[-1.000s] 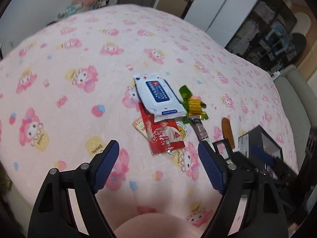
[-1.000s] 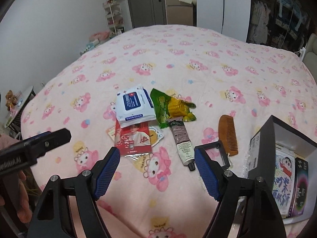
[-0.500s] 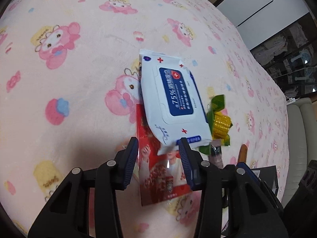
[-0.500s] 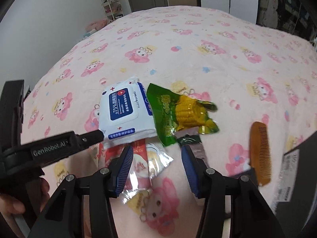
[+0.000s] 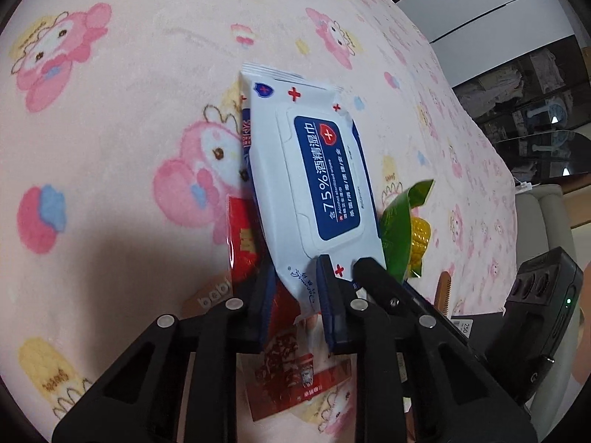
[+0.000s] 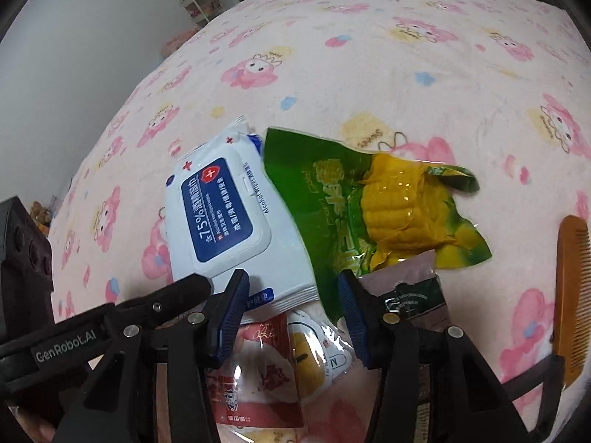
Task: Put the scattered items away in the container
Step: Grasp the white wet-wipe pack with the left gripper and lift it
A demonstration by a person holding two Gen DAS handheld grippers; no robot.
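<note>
A white wipes pack (image 5: 317, 170) with a blue label lies on the pink bed, over a red sachet (image 5: 291, 365). My left gripper (image 5: 295, 284) has its jaws closing, and its blue pads pinch the pack's near edge. In the right wrist view the same wipes pack (image 6: 229, 217) sits left of a green corn packet (image 6: 369, 214). My right gripper (image 6: 291, 306) hangs just above the red sachet (image 6: 258, 380) and a small clear packet (image 6: 314, 354). Its jaws are closing, but the pads touch neither.
A dark tube (image 6: 413, 295) lies under the corn packet's near edge. A wooden comb (image 6: 572, 288) rests to the right. A corner of the black box (image 5: 476, 328) shows at the right. The pink patterned bedspread (image 5: 110, 147) spreads far to the left and beyond.
Both grippers came down close over the pile and their jaws narrowed. The left one took hold of the wipes pack's near edge.
</note>
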